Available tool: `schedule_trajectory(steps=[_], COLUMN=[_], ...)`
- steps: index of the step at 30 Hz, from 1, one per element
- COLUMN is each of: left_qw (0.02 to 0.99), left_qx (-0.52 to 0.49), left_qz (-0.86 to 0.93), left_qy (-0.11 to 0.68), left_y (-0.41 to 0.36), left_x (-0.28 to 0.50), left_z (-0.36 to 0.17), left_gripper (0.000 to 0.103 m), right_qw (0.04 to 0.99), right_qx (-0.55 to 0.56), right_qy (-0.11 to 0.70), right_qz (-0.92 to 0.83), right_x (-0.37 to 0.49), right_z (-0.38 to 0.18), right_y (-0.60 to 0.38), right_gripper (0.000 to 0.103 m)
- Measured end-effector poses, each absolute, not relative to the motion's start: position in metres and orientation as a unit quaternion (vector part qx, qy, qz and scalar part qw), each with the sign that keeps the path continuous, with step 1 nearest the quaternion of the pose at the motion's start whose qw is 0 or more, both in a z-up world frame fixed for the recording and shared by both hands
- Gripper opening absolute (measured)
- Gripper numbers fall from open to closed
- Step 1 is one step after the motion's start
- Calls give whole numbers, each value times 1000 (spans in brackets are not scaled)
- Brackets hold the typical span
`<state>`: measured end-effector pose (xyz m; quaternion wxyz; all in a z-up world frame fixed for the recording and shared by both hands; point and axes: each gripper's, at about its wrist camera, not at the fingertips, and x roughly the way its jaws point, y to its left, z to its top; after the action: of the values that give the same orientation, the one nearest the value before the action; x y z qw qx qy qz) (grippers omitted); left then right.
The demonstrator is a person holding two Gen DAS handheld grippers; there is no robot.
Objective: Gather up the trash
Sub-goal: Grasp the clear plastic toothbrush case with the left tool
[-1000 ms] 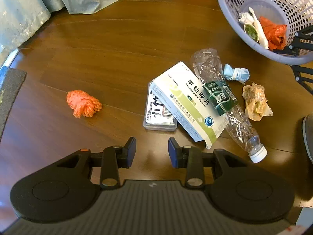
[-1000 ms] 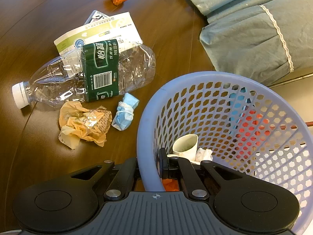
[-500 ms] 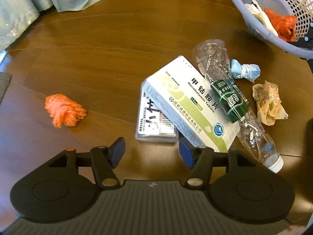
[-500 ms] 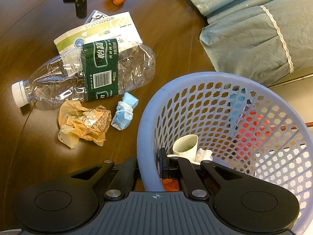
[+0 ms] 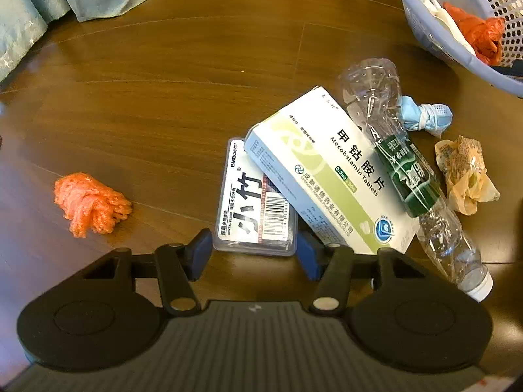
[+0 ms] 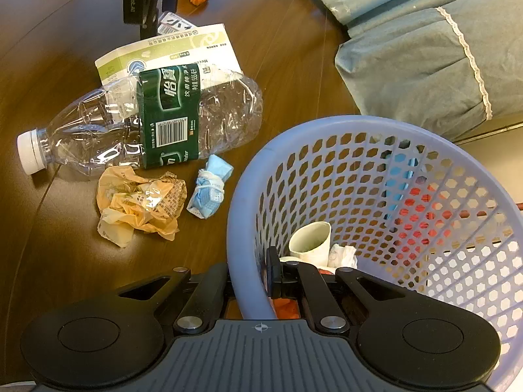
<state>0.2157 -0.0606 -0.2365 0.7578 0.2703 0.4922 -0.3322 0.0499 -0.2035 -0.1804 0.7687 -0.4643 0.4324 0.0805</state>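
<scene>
My left gripper (image 5: 253, 253) is open, its blue pads on either side of the near end of a clear floss box (image 5: 255, 209) without closing on it. A white medicine box (image 5: 327, 176) lies across that box's right edge. Against the medicine box rests a crushed bottle (image 5: 402, 176). Beyond it lie a balled blue mask (image 5: 425, 117) and a crumpled wrapper (image 5: 464, 176). An orange mesh wad (image 5: 91, 205) sits alone at the left. My right gripper (image 6: 248, 277) is shut on the rim of the lilac basket (image 6: 245, 196), which holds a paper cup (image 6: 310, 241) and tissue.
All of this lies on a dark wooden table (image 5: 163, 98). Teal fabric (image 5: 39, 0) hangs at the table's far left. A teal cushion (image 6: 408, 58) sits beyond the basket. The left gripper body (image 6: 147, 0) shows at the top of the right wrist view.
My left gripper has opened wider and moved forward and right, so its pads now flank the floss box. The right gripper and basket have stayed put.
</scene>
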Motion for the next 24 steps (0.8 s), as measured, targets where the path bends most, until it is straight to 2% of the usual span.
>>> schedule_trajectory(steps=[24], left_qw=[770], left_qx=[306], left_qz=[-278], left_qy=[487], left_y=[-16], left_x=[193], left_z=[-176], left_gripper=[51], right_qw=[771], right_qx=[-461], right_qy=[433], right_qz=[78], right_x=[54], right_z=[-181], right_y=[-203], right_gripper=[1])
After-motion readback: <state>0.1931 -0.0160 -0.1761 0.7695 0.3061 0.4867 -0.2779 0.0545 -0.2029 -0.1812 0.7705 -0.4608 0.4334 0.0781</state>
